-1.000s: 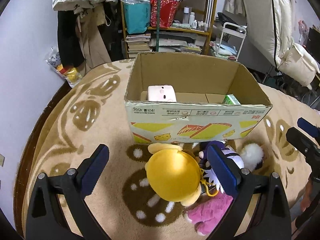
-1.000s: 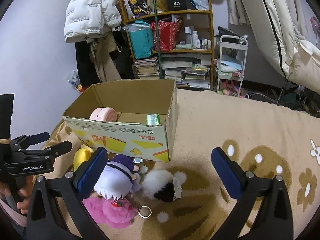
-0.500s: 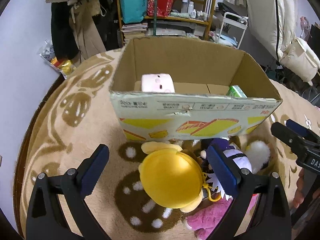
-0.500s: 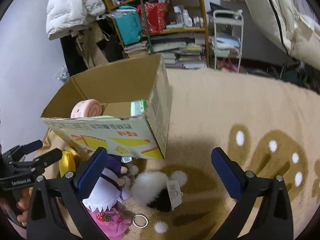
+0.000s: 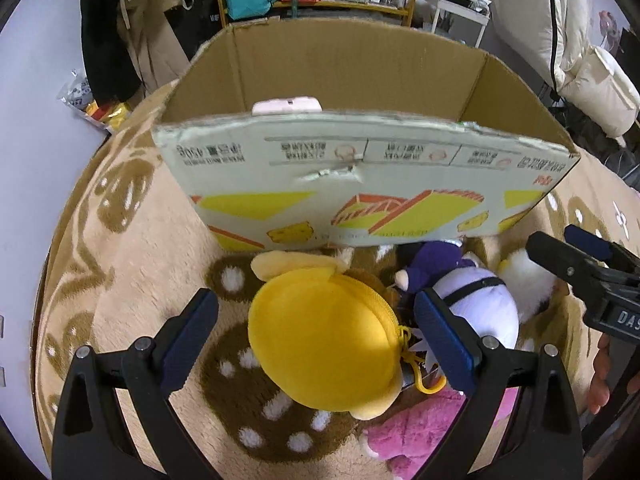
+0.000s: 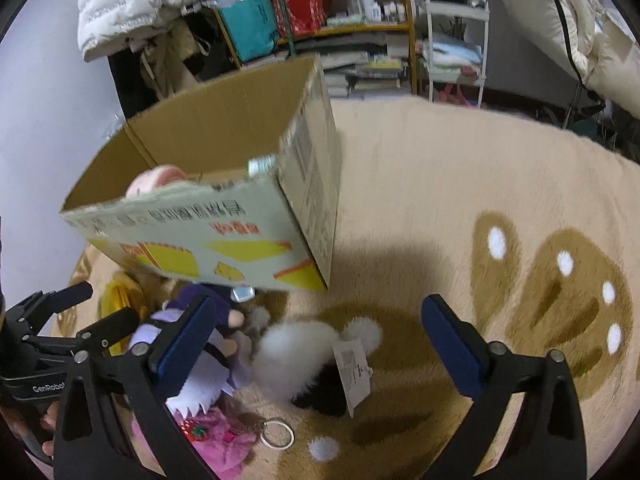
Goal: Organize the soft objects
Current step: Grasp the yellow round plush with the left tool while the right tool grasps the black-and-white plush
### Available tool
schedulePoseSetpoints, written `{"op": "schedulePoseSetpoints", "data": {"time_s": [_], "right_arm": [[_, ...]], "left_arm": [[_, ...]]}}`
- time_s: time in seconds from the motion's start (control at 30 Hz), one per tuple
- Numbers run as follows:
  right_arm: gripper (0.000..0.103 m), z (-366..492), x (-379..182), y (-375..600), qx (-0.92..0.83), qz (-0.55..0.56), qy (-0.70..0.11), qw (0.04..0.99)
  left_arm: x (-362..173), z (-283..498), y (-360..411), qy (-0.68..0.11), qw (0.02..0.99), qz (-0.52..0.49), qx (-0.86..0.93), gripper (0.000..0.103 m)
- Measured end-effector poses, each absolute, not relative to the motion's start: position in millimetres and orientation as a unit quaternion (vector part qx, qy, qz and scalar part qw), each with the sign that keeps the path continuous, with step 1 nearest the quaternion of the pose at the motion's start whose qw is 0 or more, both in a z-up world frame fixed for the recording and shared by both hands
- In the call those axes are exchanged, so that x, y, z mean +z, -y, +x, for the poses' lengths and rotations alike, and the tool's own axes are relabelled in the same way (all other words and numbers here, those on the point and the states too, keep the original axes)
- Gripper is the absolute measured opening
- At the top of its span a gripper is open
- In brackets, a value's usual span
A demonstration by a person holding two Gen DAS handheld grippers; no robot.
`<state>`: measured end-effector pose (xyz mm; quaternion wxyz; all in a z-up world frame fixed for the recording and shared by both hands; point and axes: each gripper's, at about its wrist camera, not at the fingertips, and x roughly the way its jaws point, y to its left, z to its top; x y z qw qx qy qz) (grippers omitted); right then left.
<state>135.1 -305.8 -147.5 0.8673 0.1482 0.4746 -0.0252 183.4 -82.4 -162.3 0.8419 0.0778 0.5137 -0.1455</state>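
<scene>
**Plush toys heaped before the cardboard box, both grippers spread wide**

Left wrist view. Left gripper point(image 5: 316, 340) spread wide, blue fingertips point(image 5: 440, 340) either side of the yellow round plush point(image 5: 324, 336) but not pressing it; nothing gripped. Yellow round plush resting on the tan patterned blanket point(image 5: 120, 272), just in front of the cardboard box point(image 5: 360, 188). To its right, touching it, the purple-and-white doll point(image 5: 476, 300); beyond that the white fluffy plush point(image 5: 524, 284); below both, the pink plush point(image 5: 404, 436), partly hidden by the gripper frame. Inside the box, only the top edge of a pink roll plush point(image 5: 286, 105) showing above the near wall. Right gripper point(image 5: 580, 252) entering from the right edge, its jaws parted, a hand point(image 5: 600, 376) beneath it.

Right wrist view. Right gripper point(image 6: 318, 340) equally wide open and holding nothing, poised above the white fluffy plush point(image 6: 296, 354) with its paper tag point(image 6: 354, 372). Purple-and-white doll point(image 6: 200, 364) partly behind the left fingertip, pink plush point(image 6: 216, 436) under it, a metal key ring point(image 6: 277, 434) lying just beside. Yellow round plush point(image 6: 120, 300) barely seen at the box's foot. Cardboard box point(image 6: 224, 240) standing on the blanket point(image 6: 480, 184), holding the pink roll plush point(image 6: 156, 178) and a small green packet point(image 6: 262, 165) near its right corner. Left gripper point(image 6: 92, 308) at the left edge, jaws apart. Behind all: a cluttered shelf point(image 6: 320, 12) and a white jacket point(image 6: 128, 0) hanging.
</scene>
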Motion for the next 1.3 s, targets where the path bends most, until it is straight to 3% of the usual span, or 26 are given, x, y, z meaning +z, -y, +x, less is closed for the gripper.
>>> {"op": "schedulePoseSetpoints", "data": {"time_s": [0.1,0.17,0.27,0.6,0.87,1.03,1.3], "right_arm": [[0.090,136,-155,309,-0.020,0.166,-0.498,0.851],[0.071,136,-164,311,-0.020,0.176,-0.513,0.840],[0.054,136,-177,314,-0.014,0.201,-0.536,0.820],[0.052,138,-184,309,-0.013,0.195,-0.556,0.808],[0.052,142,-191,294,-0.021,0.181,-0.561,0.807],[0.052,145,-194,285,-0.024,0.166,-0.564,0.808],[0.039,145,-194,282,-0.021,0.165,-0.562,0.810]], "left_arm": [[-171,185,85,-0.529,0.830,0.085,-0.153,0.098],[-175,185,85,-0.533,0.829,0.087,-0.149,0.098],[-180,189,79,-0.547,0.821,0.065,-0.150,0.098],[-189,193,68,-0.567,0.812,0.053,-0.132,0.097],[-193,191,72,-0.577,0.804,0.032,-0.142,0.090],[-193,197,70,-0.577,0.802,0.027,-0.153,0.080],[-189,191,73,-0.568,0.810,0.039,-0.138,0.073]]}}
